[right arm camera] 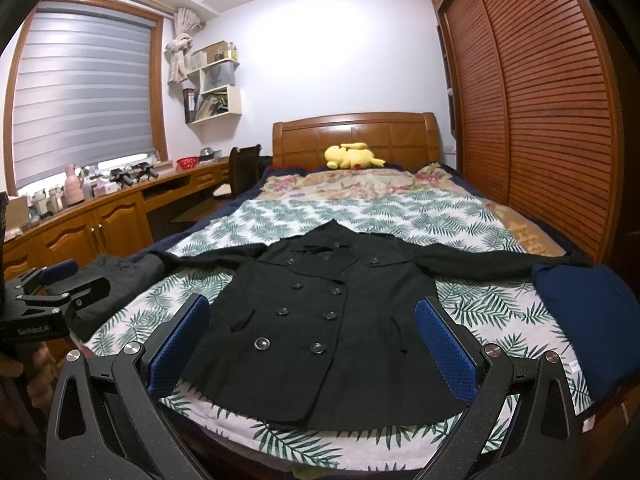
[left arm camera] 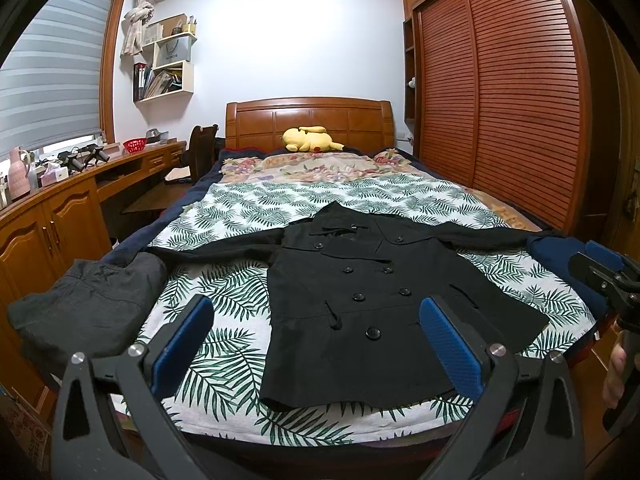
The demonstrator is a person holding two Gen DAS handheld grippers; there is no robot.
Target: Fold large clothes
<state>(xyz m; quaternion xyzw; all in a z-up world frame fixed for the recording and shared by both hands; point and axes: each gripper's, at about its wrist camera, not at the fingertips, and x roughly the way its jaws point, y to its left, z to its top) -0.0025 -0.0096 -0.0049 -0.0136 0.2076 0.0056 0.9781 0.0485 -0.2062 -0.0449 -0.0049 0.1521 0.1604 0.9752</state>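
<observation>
1. Nearest the left wrist camera, the left gripper (left arm camera: 316, 344) is released, its blue-padded fingers (left arm camera: 182, 344) spread wide, level and aimed forward above the foot of the bed, holding nothing.
2. The right gripper (right arm camera: 312, 344) is likewise released, fingers wide apart and empty, hovering over the near edge of the bed; in the left view it shows at 3 o'clock, with part of a hand (left arm camera: 616, 376) gripping its handle.
3. In the right view the left gripper's body sits at 9 o'clock, fingers of a hand (right arm camera: 38, 368) wrapped around its grip.
4. The black coat (left arm camera: 372, 292) lies flat and face up on the leaf-print sheet (left arm camera: 224, 280), hem toward the cameras, collar toward 12 o'clock, sleeves stretched out to 9 and 3 o'clock, buttons done up in two columns.
5. A grey folded garment (left arm camera: 92, 308) rests at the bed's 9 o'clock edge, touching the left sleeve end.
6. A navy folded garment (right arm camera: 588, 320) lies at 3 o'clock by the right sleeve.
7. Farthest, at 12 o'clock, a yellow plush toy (left arm camera: 310, 139) lies against the wooden headboard (left arm camera: 308, 114).
</observation>
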